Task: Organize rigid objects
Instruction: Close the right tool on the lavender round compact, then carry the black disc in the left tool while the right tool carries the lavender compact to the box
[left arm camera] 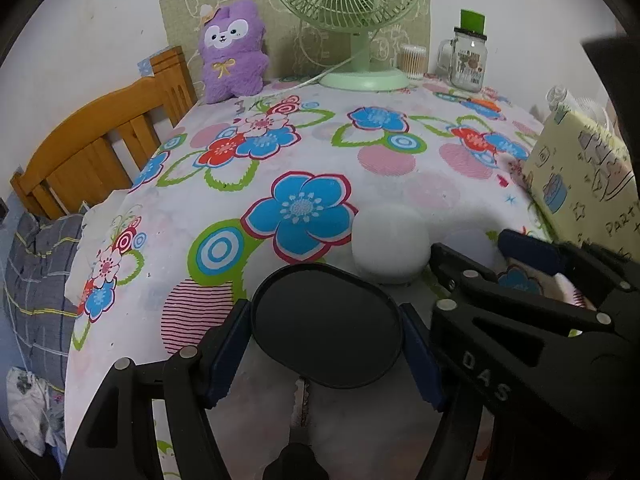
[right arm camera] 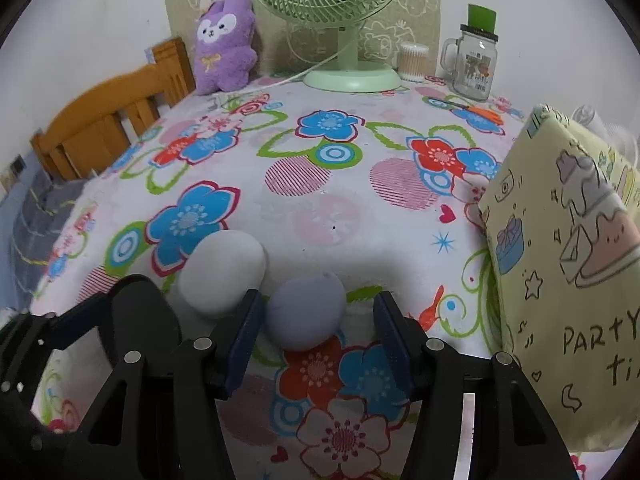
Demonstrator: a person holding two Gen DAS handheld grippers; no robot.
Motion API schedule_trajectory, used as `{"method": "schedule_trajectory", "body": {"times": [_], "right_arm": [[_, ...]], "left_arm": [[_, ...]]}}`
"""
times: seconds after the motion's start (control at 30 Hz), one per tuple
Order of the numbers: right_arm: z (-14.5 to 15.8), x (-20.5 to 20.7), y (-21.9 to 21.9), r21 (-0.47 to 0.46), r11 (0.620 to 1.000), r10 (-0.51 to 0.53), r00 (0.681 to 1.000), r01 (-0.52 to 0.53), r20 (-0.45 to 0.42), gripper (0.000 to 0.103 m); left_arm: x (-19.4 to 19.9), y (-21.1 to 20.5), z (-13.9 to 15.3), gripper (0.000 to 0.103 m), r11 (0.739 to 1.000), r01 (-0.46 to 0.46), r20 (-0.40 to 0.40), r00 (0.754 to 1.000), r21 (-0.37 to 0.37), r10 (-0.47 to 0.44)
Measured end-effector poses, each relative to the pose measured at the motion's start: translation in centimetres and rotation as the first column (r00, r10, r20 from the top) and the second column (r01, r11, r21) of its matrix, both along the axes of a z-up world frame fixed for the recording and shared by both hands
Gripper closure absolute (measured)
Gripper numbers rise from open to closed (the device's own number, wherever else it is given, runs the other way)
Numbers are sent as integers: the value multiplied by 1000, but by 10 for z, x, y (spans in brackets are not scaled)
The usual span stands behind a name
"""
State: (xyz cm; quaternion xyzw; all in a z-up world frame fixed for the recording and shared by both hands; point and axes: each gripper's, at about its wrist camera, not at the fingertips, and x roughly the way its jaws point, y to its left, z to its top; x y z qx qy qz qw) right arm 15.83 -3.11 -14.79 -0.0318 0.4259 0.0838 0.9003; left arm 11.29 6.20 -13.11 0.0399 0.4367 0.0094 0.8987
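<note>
The left claw [left arm camera: 326,354] has a flat black oval dish [left arm camera: 326,326] clamped between its blue pads, one pad pressing each side of the rim, and holds it low over the flowered cloth [left arm camera: 312,152] that covers the bench. Just beyond the dish, a white egg-shaped object [left arm camera: 390,244] sits on the cloth.

The right claw [right arm camera: 316,340] hangs to the right of the left one, jaws part open around a pale grey-blue egg-shaped object [right arm camera: 306,312]. Its left pad looks to be at the object's side; the right pad stands clear of it, so nothing is gripped. The white one lies just to its upper left, nearly touching it.

At the bench's far edge stand a purple plush toy [right arm camera: 226,44], a green fan [right arm camera: 344,20] and a glass jar mug [right arm camera: 474,66]. A yellow cartoon-printed cushion [right arm camera: 568,260] leans at the right.
</note>
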Motion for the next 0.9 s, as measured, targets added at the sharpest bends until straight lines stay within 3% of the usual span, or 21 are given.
{"method": "schedule_trajectory", "body": {"times": [0.1, 0.33, 0.9], "right_arm": [[0, 1, 3, -30, 1000, 0, 1000, 0, 1, 57], [1, -4, -3, -18, 1000, -10, 1000, 10, -15, 57], [33, -43, -22, -20, 999, -30, 998, 31, 47, 57]], "left_arm": [[-2, -1, 0, 29, 1000, 2, 5, 1000, 13, -2], [-5, -4, 3, 29, 1000, 18, -3, 1000, -17, -18], [-36, -21, 30, 29, 999, 37, 55, 998, -33, -35]]}}
